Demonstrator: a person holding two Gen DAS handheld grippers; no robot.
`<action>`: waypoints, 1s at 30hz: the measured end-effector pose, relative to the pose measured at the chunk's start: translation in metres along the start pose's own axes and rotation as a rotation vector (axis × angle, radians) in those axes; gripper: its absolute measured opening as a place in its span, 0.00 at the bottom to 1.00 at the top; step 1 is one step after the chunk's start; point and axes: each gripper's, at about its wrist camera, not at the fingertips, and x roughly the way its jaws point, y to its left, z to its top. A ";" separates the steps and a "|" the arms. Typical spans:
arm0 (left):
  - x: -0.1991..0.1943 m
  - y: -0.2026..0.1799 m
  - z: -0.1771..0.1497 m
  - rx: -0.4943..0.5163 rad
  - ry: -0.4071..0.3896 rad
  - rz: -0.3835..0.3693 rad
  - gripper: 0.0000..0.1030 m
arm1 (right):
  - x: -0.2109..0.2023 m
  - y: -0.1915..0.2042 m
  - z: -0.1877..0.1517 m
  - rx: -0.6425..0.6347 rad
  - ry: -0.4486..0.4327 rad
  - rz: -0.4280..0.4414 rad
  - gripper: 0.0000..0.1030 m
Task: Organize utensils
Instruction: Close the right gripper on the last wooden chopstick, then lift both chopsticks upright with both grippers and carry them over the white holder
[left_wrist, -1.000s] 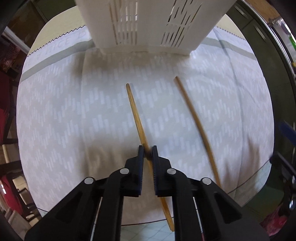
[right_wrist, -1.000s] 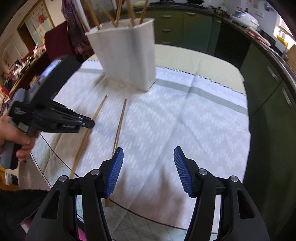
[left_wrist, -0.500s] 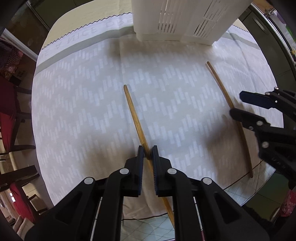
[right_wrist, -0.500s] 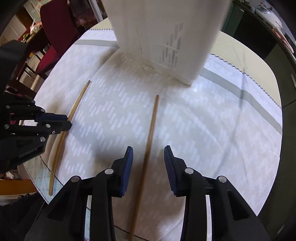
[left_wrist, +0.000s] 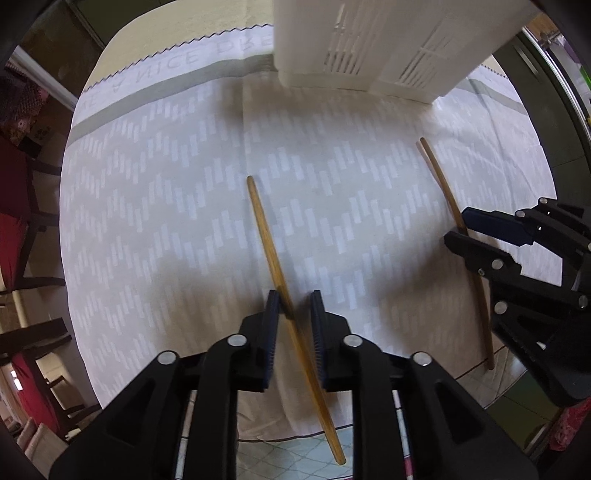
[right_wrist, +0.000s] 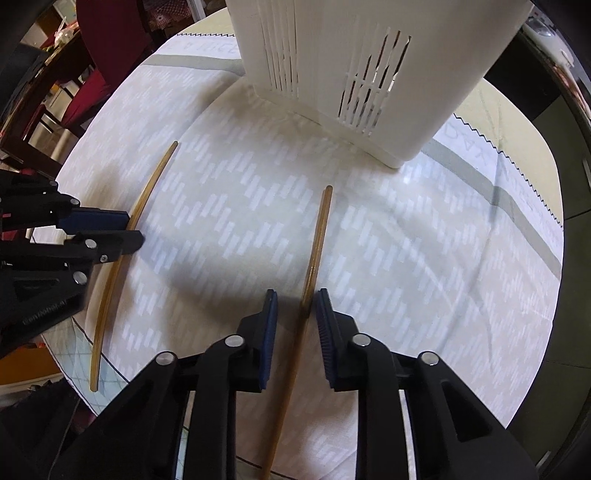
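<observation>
1. The left tongs (left_wrist: 291, 308) stand spread, one finger on either side of the left chopstick (left_wrist: 271, 254). The stick passes between them close against the left pad (left_wrist: 272, 314) with a gap to the right pad, so nothing is pinched. It lies flat on the white cloth (left_wrist: 166, 221) over the worktop, its near end hanging past the cloth's edge.
2. Straddling the stick partway along its length looks like the setup for closing on it, so that it could be lifted level.
3. The white slotted holder (right_wrist: 351, 66) stands upright at the far side, beyond the tips of both sticks; it is probably where they belong.
4. The right tongs (right_wrist: 295, 314) are likewise spread around the right chopstick (right_wrist: 317, 236), which runs between the pads nearer the right one, unpinched, resting on the cloth and pointing toward the holder.
5. The two sticks lie well apart and roughly parallel, which gives each hand room to work on its own stick.
</observation>
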 end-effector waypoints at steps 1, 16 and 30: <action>-0.001 -0.006 0.001 0.006 -0.003 0.006 0.24 | 0.000 -0.003 0.001 0.009 0.001 0.007 0.08; -0.014 -0.017 0.017 0.032 -0.074 0.019 0.06 | -0.038 -0.038 -0.031 0.076 -0.126 0.078 0.06; -0.106 -0.010 -0.018 0.098 -0.310 -0.025 0.06 | -0.125 -0.056 -0.074 0.145 -0.364 0.136 0.06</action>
